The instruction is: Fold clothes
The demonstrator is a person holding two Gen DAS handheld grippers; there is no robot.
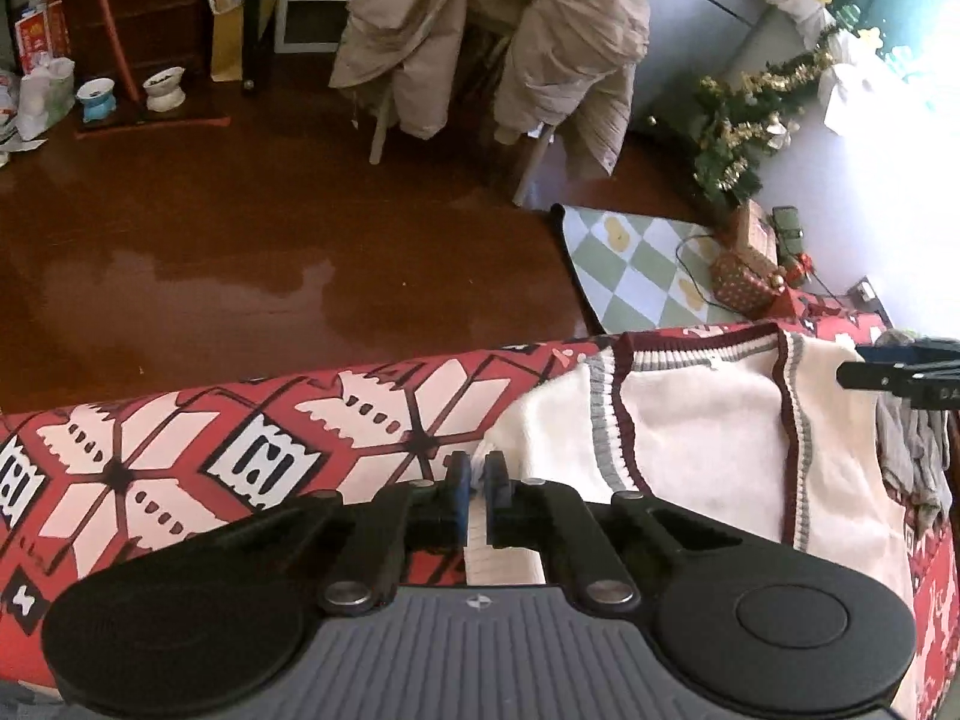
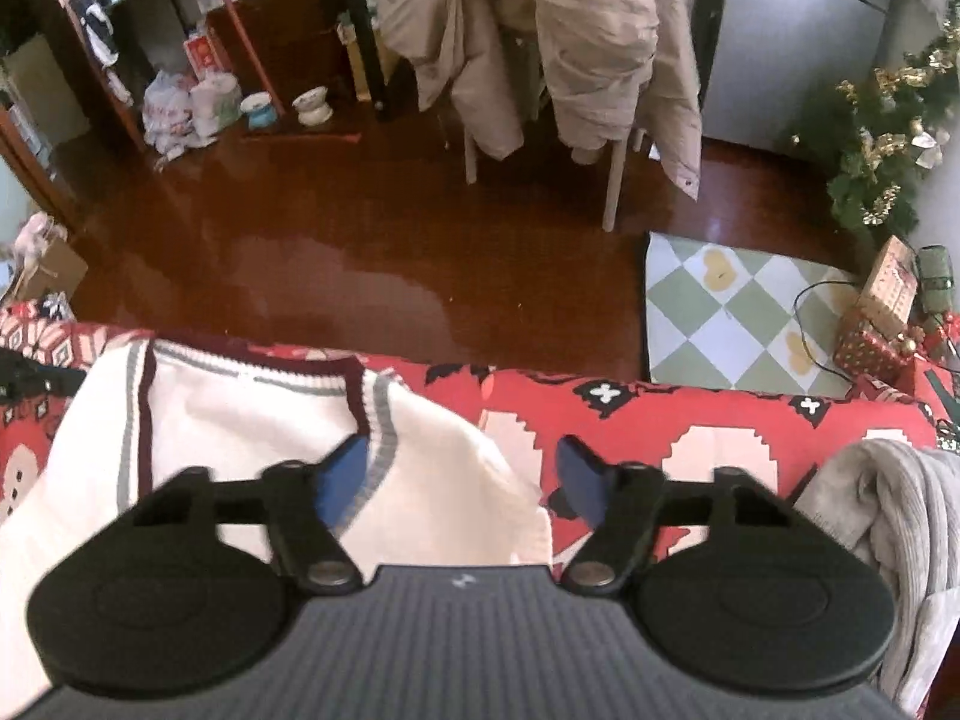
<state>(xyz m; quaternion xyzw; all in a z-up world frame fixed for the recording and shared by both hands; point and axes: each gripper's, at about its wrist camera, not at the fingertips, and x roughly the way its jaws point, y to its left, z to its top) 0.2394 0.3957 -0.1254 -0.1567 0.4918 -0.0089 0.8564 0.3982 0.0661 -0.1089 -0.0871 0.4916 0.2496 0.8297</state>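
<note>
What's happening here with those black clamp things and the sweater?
Someone is folding a cream vest laid on a red patterned cover, using hand-held tongs. The left tongs are shut on the vest's edge. The right tongs are open over its other side, not yet gripping. A grey garment lies beside it.

one cream vest point(image 1: 708, 420), one grey garment point(image 2: 900, 516), two pet bowls point(image 1: 96, 97) point(image 1: 163, 90), one checkered mat point(image 2: 738, 318), two tools point(image 1: 479, 480) point(image 2: 459, 480).
</note>
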